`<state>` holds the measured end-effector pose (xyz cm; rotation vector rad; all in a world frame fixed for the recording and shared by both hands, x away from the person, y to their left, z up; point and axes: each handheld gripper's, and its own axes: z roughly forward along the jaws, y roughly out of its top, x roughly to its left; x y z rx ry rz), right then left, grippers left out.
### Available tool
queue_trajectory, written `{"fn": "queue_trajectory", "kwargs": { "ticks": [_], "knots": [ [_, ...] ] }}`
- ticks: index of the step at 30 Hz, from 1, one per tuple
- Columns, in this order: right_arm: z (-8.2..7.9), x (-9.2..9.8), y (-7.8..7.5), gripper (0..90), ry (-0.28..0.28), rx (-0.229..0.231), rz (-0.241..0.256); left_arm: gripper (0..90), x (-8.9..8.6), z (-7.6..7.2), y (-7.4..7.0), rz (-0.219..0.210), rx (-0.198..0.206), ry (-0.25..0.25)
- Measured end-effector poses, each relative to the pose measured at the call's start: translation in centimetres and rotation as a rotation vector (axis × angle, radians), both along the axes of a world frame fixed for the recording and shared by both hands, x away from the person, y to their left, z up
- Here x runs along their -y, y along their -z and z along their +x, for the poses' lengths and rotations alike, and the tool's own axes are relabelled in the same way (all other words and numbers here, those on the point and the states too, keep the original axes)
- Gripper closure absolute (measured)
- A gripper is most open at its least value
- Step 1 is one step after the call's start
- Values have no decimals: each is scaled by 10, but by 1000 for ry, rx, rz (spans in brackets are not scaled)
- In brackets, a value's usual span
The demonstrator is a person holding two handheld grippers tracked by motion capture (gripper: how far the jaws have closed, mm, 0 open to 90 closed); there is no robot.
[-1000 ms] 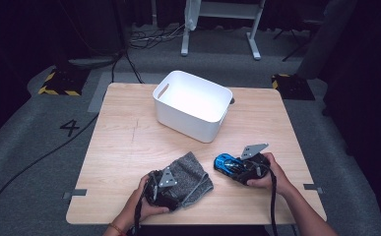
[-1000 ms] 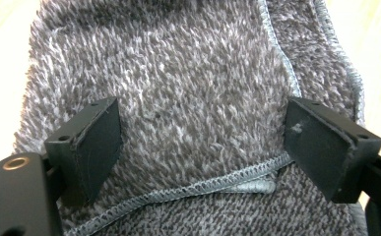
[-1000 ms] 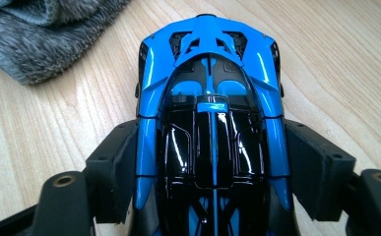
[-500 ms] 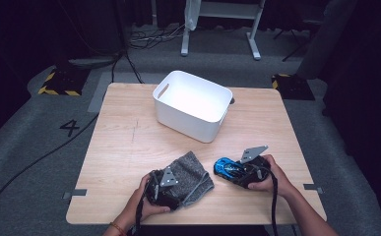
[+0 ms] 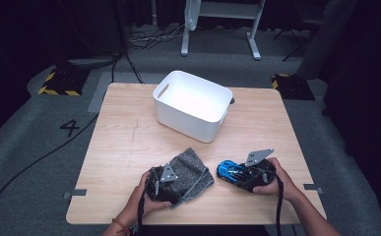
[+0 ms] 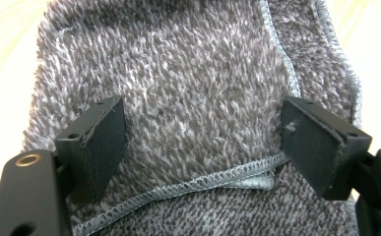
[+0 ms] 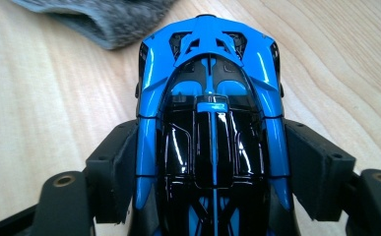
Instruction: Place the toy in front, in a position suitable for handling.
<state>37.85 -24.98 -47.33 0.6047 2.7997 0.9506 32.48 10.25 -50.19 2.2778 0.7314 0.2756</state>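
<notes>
While my right gripper (image 7: 210,167) presses its jaws on both sides of the hard, smooth toy car (image 7: 210,98) near the table's front edge, my left gripper (image 6: 203,147) stands wide open over the soft cloth (image 6: 193,73), grasping nothing.

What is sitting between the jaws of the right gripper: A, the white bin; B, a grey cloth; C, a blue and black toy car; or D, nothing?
C: in the right gripper view the right gripper has its jaws pressed against both sides of the blue and black toy car on the table.
</notes>
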Motion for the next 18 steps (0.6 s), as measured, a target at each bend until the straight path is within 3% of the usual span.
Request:
{"fn": "queue_trajectory", "kwargs": {
  "ticks": [5,7,13,16,18],
  "knots": [
    [-4,3,-3,287,-5,2,38,156,-2,-2,-7,-28,-7,11],
    [-5,6,-5,287,-5,-1,58,156,1,-3,-18,-25,23,25],
    [-5,7,-5,287,3,8,78,157,10,6,-26,10,37,-8],
    [-6,8,-6,287,1,9,95,161,16,15,-19,38,-3,-39],
    [-6,8,-7,287,3,12,107,158,19,18,-13,54,-22,-34]
  ]
}}
